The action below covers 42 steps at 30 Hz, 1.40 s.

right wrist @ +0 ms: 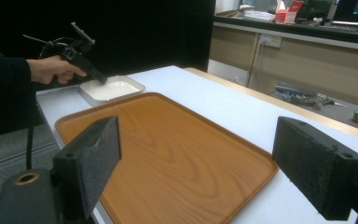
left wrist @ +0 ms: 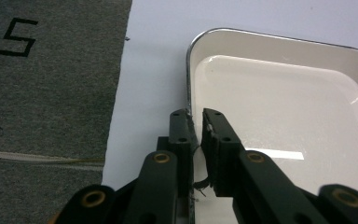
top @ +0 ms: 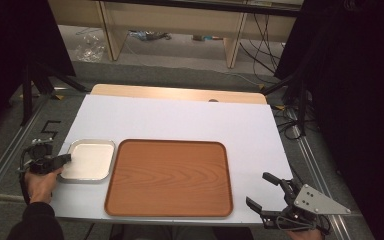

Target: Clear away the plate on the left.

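A small white metal tray [top: 91, 161] lies at the table's left, beside a large wooden tray [top: 170, 177]. My left gripper [top: 68, 158] is shut on the white tray's left rim. In the left gripper view the jaws [left wrist: 196, 127] stand one outside and one inside the rim of the white tray [left wrist: 284, 116], which holds nothing. My right gripper [top: 258, 189] stands open at the table's front right corner, with nothing between its jaws. In the right gripper view my right gripper [right wrist: 200, 172] faces across the wooden tray [right wrist: 168, 149] toward the left gripper [right wrist: 101, 79] and the white tray [right wrist: 112, 88].
White sheet [top: 180, 117] covers the tabletop, with a wooden strip along its far edge. Grey floor with a black "5" mark [left wrist: 16, 36] lies just left of the table edge. Shelving and cables [top: 260, 35] stand beyond the table.
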### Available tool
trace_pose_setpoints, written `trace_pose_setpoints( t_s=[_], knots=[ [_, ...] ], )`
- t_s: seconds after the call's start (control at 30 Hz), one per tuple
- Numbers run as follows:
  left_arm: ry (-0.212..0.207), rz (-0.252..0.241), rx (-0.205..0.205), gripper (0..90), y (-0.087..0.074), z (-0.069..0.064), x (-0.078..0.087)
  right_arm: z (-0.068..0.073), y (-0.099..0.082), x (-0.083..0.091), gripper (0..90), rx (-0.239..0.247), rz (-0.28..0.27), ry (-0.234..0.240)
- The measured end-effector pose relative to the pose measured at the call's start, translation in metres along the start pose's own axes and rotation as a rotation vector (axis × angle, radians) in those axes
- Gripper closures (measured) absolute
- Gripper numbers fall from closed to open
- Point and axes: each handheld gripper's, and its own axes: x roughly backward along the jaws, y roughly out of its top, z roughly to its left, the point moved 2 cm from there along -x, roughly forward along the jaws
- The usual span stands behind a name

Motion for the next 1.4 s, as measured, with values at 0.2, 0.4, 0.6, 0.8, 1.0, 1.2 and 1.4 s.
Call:
trace_pose_setpoints(
  t_s=[0.2,0.4,0.6,0.8,1.0,1.2,1.4],
  knots=[
    [-0.047,-0.021,0.031,86.6,-0.001,0.005,0.001,0.000,0.000,0.000,16.4,0.005,0.009,-0.003],
    [-0.059,-0.071,0.082,88.2,0.001,0.002,0.006,-0.002,0.000,-0.001,16.4,0.016,-0.011,-0.020],
    [-0.050,-0.135,0.083,88.4,0.007,-0.003,0.015,-0.002,0.001,0.000,16.4,0.018,-0.005,-0.015],
    [-0.070,-0.196,0.109,88.4,0.013,-0.003,0.024,-0.001,0.000,0.000,16.4,0.004,0.009,0.003],
    [-0.110,-0.224,0.139,88.5,0.018,-0.015,0.034,-0.001,0.000,0.000,16.4,-0.002,0.013,-0.002],
    [-0.185,-0.225,0.105,88.4,0.022,-0.032,0.038,-0.002,0.001,0.000,16.4,0.019,-0.013,-0.013],
    [-0.328,-0.201,0.076,88.4,0.023,-0.069,0.044,-0.002,0.001,0.000,16.4,0.012,-0.008,-0.010]
  ],
)
